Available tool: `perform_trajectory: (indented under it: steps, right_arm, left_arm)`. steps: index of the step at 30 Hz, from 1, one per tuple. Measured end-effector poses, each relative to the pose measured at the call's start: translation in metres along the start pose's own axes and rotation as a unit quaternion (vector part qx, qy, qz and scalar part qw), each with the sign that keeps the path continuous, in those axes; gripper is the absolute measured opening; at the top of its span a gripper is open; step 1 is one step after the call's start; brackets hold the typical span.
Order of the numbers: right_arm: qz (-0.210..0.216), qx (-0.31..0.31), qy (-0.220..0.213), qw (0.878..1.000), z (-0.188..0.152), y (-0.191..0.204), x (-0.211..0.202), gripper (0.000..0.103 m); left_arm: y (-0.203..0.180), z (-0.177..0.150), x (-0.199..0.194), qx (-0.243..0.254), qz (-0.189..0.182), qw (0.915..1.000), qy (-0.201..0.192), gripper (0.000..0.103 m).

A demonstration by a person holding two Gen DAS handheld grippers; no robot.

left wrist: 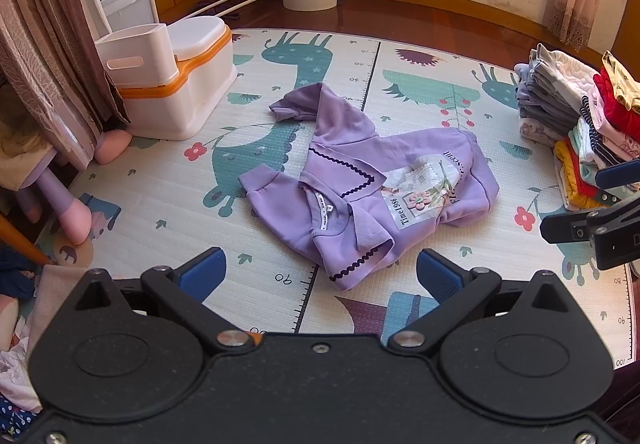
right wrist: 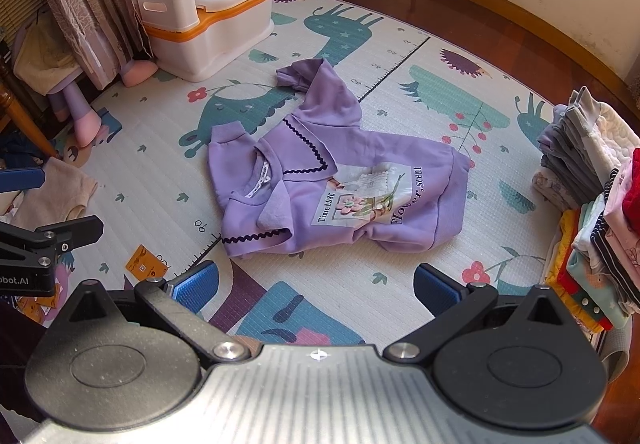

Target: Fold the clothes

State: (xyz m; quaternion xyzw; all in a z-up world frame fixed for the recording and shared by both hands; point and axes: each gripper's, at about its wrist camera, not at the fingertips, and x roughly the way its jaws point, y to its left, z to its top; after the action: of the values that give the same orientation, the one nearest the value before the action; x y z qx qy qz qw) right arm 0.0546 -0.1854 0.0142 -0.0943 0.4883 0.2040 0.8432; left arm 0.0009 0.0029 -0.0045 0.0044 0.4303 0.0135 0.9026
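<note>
Playmat point(left wrist: 160, 180) | crumpled sweatshirt point(left wrist: 360, 184), sleeves tucked under | both claws point(left wrist: 318, 278) point(right wrist: 316, 288) wide, empty

On the lilac long-sleeved sweatshirt point(right wrist: 340, 180) at twelve o'clock from my right tool, the chest print reads "Time 1986" and "Flower, scent". The animal-printed foam play mat point(left wrist: 160, 184) carries a ruler line marked 40, 90 and 100. At nine o'clock, my other black gripper body point(right wrist: 24, 276) shows "obot.AI".
</note>
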Motion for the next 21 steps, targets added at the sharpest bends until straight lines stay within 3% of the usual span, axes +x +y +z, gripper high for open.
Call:
perform_trajectory:
  steps: [10,21]
  right_arm:
    - [-0.002,-0.01,0.005,1.0,0.008,0.005,0.005,0.103]
    - [-0.003,-0.081,0.027,0.996,0.028,0.022,0.019,0.103]
  left_arm:
    - [0.003,-0.001,0.004,-0.003,0.004,1.0,0.006,0.103]
    - [0.01,-0.002,0.022,-0.015,0.02,0.9994,0.025,0.103]
